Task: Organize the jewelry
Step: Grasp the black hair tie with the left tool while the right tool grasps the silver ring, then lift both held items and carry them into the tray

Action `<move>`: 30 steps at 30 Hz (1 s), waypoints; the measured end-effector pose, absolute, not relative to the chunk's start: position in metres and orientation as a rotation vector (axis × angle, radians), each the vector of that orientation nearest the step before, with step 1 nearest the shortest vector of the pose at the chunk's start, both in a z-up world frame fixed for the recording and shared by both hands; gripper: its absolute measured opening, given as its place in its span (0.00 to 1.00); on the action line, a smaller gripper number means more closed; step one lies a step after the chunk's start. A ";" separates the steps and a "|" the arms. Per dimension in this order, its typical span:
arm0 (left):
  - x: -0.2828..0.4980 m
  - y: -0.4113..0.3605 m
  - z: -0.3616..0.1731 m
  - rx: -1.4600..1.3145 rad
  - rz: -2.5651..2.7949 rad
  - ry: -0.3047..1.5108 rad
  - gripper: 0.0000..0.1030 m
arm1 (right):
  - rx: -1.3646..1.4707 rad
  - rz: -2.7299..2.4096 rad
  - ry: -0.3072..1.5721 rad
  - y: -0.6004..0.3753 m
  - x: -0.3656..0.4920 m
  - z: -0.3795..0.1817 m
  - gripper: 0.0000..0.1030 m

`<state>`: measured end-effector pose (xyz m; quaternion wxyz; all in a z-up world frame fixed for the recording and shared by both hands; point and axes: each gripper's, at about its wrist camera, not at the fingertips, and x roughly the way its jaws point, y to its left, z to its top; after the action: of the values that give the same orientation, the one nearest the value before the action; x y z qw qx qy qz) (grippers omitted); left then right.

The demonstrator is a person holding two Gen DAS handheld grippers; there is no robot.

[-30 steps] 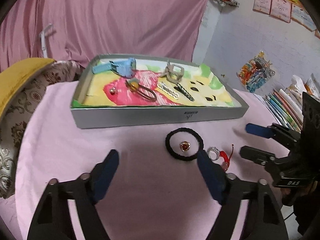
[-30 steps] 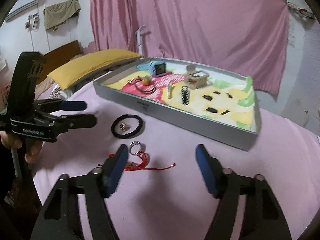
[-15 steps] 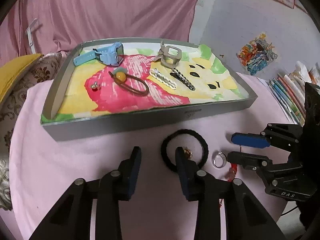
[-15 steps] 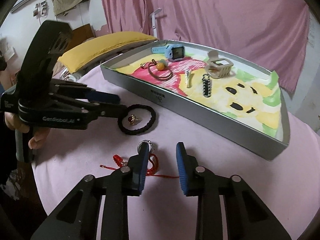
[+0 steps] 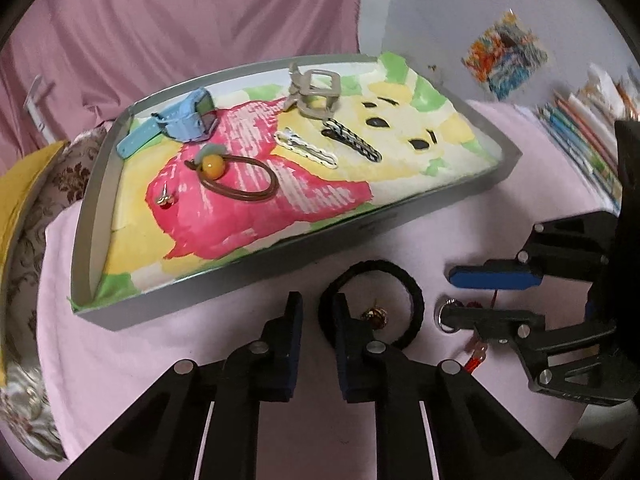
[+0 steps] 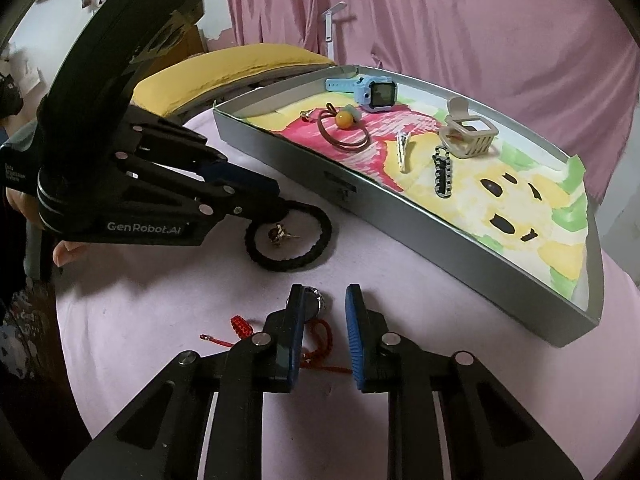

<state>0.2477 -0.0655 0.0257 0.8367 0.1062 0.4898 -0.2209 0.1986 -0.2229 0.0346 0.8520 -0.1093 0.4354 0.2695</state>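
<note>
Right wrist: pink tablecloth (image 6: 160,320) (curtain (image 6: 440,20) too); left tongs (image 6: 280,200) closing round hairband (image 6: 288,266), right tongs (image 6: 324,294) round ring (image 6: 315,300).

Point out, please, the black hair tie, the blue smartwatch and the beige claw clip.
black hair tie (image 6: 316,254): right wrist view, on its braided band.
blue smartwatch (image 6: 381,93): right wrist view, on its screen.
beige claw clip (image 5: 318,94): left wrist view, on its frame.

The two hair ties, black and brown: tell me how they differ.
Place: the black hair tie lies on the pink cloth outside the tray; the brown hair tie lies inside the tray.
Build: the black hair tie is thick and fuzzy; the brown hair tie is a thin cord.
Trim: the brown hair tie carries an orange bead; the black hair tie is plain, ringing a small loose earring.
Both lie flat as closed loops.
</note>
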 end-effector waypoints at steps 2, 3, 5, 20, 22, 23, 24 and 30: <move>0.248 -0.067 0.026 0.237 -0.476 1.050 0.10 | -0.234 0.573 0.918 -0.222 0.199 0.035 0.15; 0.249 -0.068 0.026 0.237 -0.482 1.057 0.08 | -0.236 0.574 0.919 -0.222 0.199 0.035 0.15; 0.248 -0.070 0.026 0.249 -0.492 1.057 0.06 | -0.238 0.575 0.923 -0.221 0.199 0.035 0.12; 0.217 -0.060 0.037 0.145 -0.409 0.914 0.05 | -0.105 0.557 0.899 -0.231 0.192 0.034 0.05; 0.212 -0.058 0.044 0.137 -0.397 0.883 0.05 | -0.083 0.551 0.880 -0.233 0.191 0.036 0.04; 0.211 -0.057 0.047 0.132 -0.391 0.867 0.05 | -0.071 0.544 0.863 -0.234 0.190 0.038 0.04; 0.210 -0.056 0.049 0.126 -0.387 0.854 0.05 | -0.064 0.539 0.853 -0.236 0.190 0.040 0.04; 0.211 -0.050 0.069 0.049 -0.356 0.751 0.05 | 0.018 0.481 0.705 -0.252 0.184 0.064 0.04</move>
<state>0.2112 -0.0500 0.0694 0.9146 0.0238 0.3649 -0.1729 0.1844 -0.2521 0.0640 0.9103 0.0085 0.3421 0.2330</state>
